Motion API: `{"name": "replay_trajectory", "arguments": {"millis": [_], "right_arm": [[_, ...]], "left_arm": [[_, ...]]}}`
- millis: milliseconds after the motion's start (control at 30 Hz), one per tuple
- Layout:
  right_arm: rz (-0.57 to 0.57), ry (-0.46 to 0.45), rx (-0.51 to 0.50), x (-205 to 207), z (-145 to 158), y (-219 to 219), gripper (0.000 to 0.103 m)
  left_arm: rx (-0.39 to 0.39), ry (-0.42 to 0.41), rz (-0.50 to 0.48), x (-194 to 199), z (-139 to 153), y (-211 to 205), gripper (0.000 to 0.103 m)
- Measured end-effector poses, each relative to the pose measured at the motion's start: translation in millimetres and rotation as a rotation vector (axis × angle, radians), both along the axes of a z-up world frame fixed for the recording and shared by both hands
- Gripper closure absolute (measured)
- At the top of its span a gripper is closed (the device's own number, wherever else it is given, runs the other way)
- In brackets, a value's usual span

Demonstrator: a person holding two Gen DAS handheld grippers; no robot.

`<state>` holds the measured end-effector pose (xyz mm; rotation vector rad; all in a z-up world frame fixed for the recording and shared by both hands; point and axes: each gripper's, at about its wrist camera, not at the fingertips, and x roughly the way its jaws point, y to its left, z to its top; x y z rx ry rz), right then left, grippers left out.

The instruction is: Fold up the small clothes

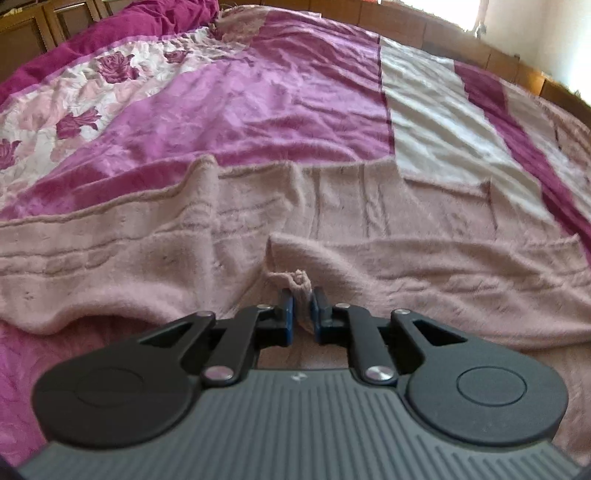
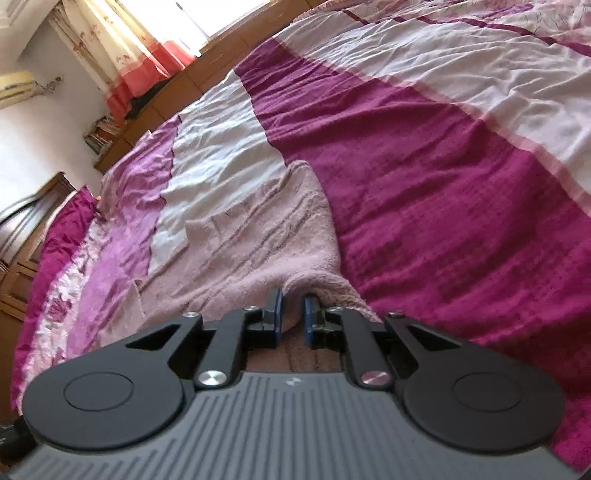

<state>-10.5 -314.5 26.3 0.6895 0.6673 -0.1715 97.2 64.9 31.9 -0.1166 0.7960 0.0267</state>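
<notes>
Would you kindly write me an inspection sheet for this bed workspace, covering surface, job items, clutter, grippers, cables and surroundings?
Surface: bedspread, patchwork of magenta, pink, white and rose print, wrinkled.
Job's things: pink knit garment spread flat, near edge bunched.
Clutter: nothing seen on the bed besides the garment.
Grippers: left gripper shut on a pinch of the garment's near edge; right gripper shut on a fold of the same garment.
Cables: nothing seen.
Surroundings: wooden bed frame, curtain at a bright window, wall air conditioner, wooden cabinet.
</notes>
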Motion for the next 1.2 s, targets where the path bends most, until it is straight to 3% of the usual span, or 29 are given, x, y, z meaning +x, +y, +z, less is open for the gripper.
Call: {"name": "replay_trajectory", "arguments": {"millis": [67,133,233,400,500,633,900,1100,1200], "right_arm": [[0.016,0.023,0.0,1,-2,0,0.09],[0.033,0.04,-0.015,1,-1,1,0.089],[0.062,0.039,-0.045,-2,11,5,0.078],[0.091,-0.027,-0.121,-15,34,14,0.055],[0.109,-0.075,-0.18,-12,47,18,0.049],[0.108,-0.109,-0.19,12,55,11,0.046],[0.069,-0.062,-0.257,83,28,-21,0.045],[0.072,-0.059,-0.26,107,0,-31,0.045],[0.084,-0.08,-0.323,113,2,-24,0.045]], "left_arm": [[-0.005,0.0,-0.009,-2,0,2,0.089],[-0.031,-0.005,-0.011,-4,2,7,0.079],[-0.063,-0.018,0.004,-7,8,17,0.069],[-0.058,-0.041,0.013,-9,19,36,0.068],[-0.072,-0.04,-0.015,-2,23,44,0.068],[-0.122,-0.027,-0.048,14,24,47,0.055],[-0.147,0.001,-0.063,37,6,30,0.055],[-0.161,-0.02,-0.043,42,-7,28,0.055],[-0.163,-0.045,-0.04,40,-7,28,0.056]]}}
